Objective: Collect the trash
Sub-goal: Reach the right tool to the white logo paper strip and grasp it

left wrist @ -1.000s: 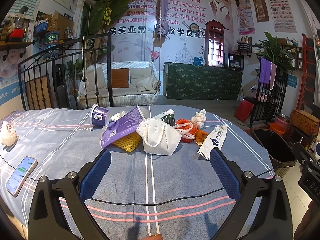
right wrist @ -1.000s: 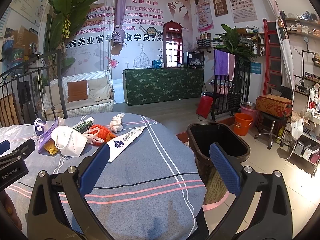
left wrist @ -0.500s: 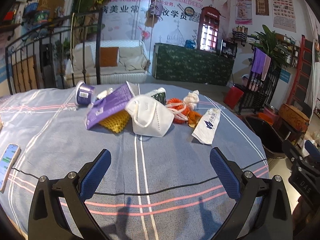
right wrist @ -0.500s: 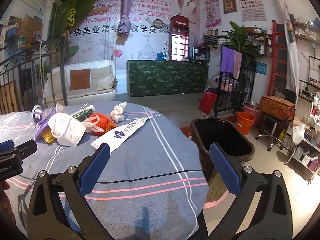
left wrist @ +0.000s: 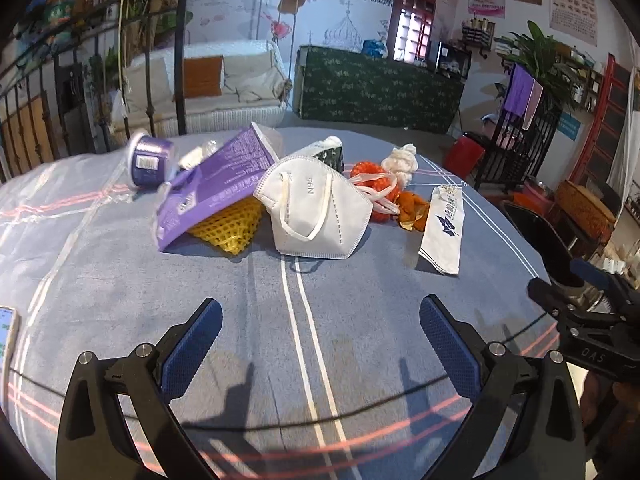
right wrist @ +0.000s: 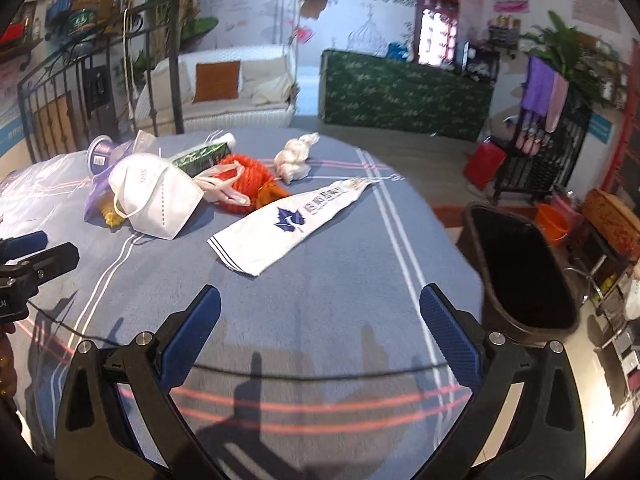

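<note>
Risk of snagging an ear loop of the mask (left wrist: 316, 216) and dragging the orange net (left wrist: 370, 184) or purple pouch (left wrist: 212, 184) along, since the trash lies heaped and touching. Could also knock the sleeve (right wrist: 288, 222) off the edge instead of into the bin (right wrist: 520, 276) at right. Left hand-held gripper (left wrist: 320, 340) spread wide, empty, mask above centre. Right hand-held gripper (right wrist: 320, 336) likewise agape, sleeve just above it.

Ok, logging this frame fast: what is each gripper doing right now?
Left gripper: open, holding nothing, above the tablecloth.
Right gripper: open, holding nothing.
</note>
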Action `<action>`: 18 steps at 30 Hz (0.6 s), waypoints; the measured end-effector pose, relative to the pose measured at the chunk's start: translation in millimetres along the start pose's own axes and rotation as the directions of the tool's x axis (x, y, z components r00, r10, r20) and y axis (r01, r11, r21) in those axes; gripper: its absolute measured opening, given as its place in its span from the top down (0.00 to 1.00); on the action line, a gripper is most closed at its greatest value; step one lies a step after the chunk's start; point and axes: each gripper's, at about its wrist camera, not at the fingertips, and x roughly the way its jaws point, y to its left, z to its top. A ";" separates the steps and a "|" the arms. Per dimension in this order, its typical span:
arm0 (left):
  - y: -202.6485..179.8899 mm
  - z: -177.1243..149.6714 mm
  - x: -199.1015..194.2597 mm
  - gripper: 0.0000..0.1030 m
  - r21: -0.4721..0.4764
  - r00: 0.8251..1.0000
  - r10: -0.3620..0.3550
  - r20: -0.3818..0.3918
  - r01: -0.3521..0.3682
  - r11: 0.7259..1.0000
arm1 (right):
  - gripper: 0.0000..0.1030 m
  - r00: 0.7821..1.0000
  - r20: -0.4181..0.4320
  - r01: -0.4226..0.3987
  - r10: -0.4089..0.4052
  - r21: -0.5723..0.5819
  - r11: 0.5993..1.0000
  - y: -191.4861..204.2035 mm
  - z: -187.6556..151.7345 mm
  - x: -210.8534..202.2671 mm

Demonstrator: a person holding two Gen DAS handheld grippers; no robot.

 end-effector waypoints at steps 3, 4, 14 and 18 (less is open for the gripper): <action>5.1 16.2 18.0 0.05 -0.016 1.000 0.002 -0.027 -0.003 1.000 | 0.06 0.991 -0.093 -0.090 0.096 0.067 0.994 -6.8 18.3 32.8; 6.8 21.2 23.6 0.05 -0.013 1.000 0.007 -0.030 -0.007 1.000 | 0.08 0.986 -0.121 -0.105 0.116 0.093 0.990 -9.0 23.9 44.3; 25.4 57.0 64.6 0.09 -0.037 0.998 0.016 -0.064 -0.019 0.999 | 0.25 0.933 -0.265 -0.184 0.243 0.230 0.956 -16.5 57.3 116.8; 30.1 63.7 72.4 0.12 -0.062 0.998 -0.019 -0.065 0.015 0.998 | 0.29 0.908 -0.294 -0.199 0.297 0.320 0.926 -22.1 60.0 141.2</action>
